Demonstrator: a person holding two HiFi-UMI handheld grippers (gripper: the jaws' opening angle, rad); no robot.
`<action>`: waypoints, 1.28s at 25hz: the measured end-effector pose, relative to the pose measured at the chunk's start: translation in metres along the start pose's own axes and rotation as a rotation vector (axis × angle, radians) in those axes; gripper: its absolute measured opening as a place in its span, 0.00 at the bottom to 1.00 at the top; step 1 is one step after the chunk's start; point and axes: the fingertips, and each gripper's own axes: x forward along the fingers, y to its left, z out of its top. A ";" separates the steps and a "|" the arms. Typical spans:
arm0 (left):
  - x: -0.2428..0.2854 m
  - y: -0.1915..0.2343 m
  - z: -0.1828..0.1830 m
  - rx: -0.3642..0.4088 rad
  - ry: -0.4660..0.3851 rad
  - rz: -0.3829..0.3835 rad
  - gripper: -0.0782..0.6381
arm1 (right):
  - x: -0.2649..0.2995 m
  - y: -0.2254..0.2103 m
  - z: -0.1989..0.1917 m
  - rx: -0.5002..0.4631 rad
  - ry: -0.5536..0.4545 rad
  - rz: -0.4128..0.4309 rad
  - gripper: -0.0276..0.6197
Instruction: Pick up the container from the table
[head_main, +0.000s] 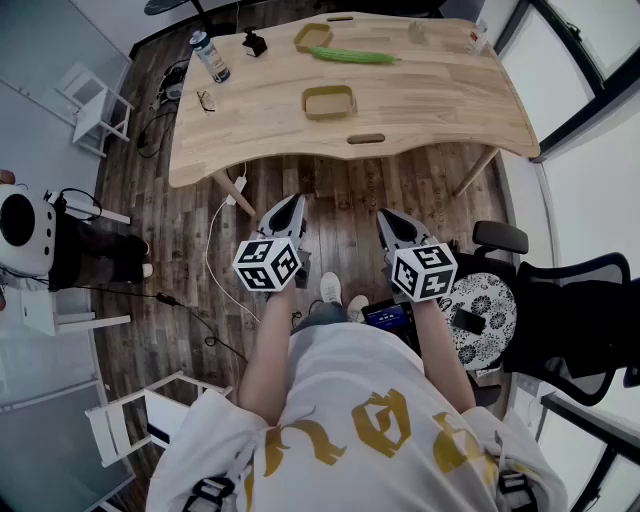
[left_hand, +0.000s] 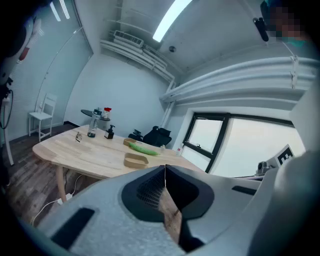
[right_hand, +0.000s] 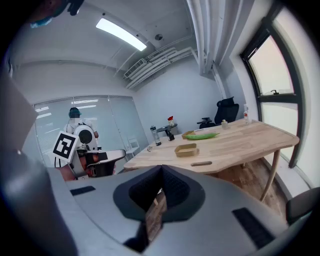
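A shallow tan container (head_main: 329, 101) sits near the middle of the wooden table (head_main: 440, 110); it also shows in the left gripper view (left_hand: 136, 160) and the right gripper view (right_hand: 186, 149). Farther back, a second tan container (head_main: 313, 37) has a green cucumber (head_main: 352, 55) lying beside it. My left gripper (head_main: 291, 203) and right gripper (head_main: 387, 216) are held side by side over the floor, short of the table's near edge and well apart from the container. Both are shut with nothing between the jaws, as each gripper's own view shows for the left gripper (left_hand: 165, 167) and the right gripper (right_hand: 161, 169).
A bottle (head_main: 211, 56), a black dispenser (head_main: 255, 43) and glasses (head_main: 205, 99) stand at the table's far left. A black office chair (head_main: 570, 310) is at my right, white stools (head_main: 95, 100) at the left, and cables (head_main: 215, 270) run over the wooden floor.
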 end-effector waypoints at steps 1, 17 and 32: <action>-0.001 0.000 -0.001 -0.004 0.000 0.003 0.13 | 0.000 -0.001 0.001 0.000 -0.001 -0.002 0.06; 0.009 0.008 0.002 -0.003 0.004 0.018 0.13 | 0.007 -0.034 0.001 0.109 0.015 -0.077 0.06; 0.140 0.080 0.056 0.023 -0.019 0.000 0.13 | 0.130 -0.104 0.060 0.161 0.006 -0.110 0.06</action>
